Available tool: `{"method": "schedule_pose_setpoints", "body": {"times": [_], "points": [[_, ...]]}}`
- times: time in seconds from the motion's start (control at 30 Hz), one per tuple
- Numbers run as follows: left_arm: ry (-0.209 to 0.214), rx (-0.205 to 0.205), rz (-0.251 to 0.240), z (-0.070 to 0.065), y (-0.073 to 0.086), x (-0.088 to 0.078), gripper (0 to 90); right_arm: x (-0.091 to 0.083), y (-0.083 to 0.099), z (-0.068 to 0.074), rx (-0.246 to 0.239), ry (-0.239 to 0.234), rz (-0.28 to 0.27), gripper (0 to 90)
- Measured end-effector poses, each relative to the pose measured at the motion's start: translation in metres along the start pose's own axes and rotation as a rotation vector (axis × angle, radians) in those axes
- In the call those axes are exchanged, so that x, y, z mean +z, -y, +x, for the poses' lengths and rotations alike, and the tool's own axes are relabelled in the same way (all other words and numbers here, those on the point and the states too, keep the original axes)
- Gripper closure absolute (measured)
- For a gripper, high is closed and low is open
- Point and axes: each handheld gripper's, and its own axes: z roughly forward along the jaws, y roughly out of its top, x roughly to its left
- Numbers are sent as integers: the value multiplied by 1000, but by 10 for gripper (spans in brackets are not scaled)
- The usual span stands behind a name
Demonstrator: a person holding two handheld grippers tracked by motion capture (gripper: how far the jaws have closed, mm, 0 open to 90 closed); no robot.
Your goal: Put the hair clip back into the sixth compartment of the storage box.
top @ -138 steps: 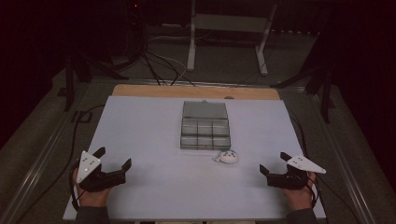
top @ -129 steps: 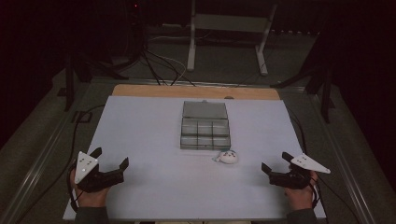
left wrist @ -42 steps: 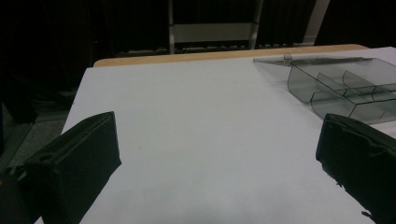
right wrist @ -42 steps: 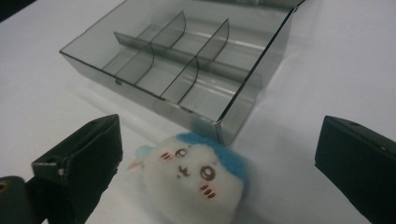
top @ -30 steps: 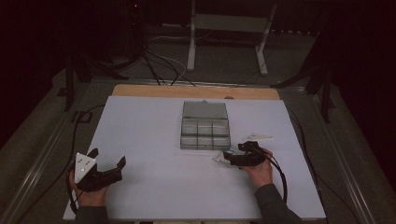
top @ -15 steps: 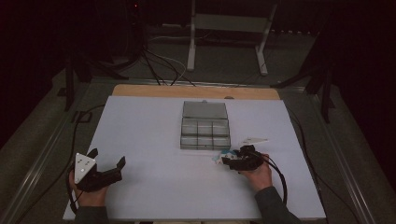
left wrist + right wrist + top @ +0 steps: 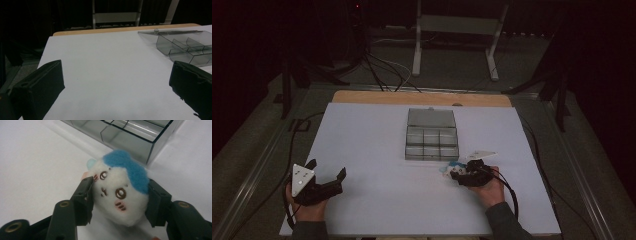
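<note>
- Right claw (image 7: pixel 120 202) now clamped on the plush toy (image 7: pixel 121 187), lower middle of the right gripper view; jaws just closed in, pads pressing into the white fur on both sides.
- Moved within the last second from beside the toy to around it; in the high view, right claw (image 7: pixel 460 175) low and right of centre, toy (image 7: pixel 447 169) sitting on the desk (image 7: pixel 377 150) just in front of the box.
- Grasp judged secure; lift not yet begun, toy apparently resting on the desk.
- Left claw (image 7: pixel 328 181) wide apart and holding nothing, lower left of the high view, same spot as a second ago.
- Clear compartment box (image 7: pixel 432 141) lid open, centre of the frame, likely destination, nothing visible inside.
</note>
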Motion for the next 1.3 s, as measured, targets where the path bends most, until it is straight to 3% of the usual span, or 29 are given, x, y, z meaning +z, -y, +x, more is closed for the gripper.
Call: {"method": "schedule_pose_setpoints", "body": {"times": [0.77, 1.3], "points": [[-2, -2, 1, 0, 0, 0, 8, -13, -3, -1, 29, -60, -42, 506], [-5, -2, 2, 0, 1, 0, 8, -24, -12, 1, 22, -74, -76, 510]]}}
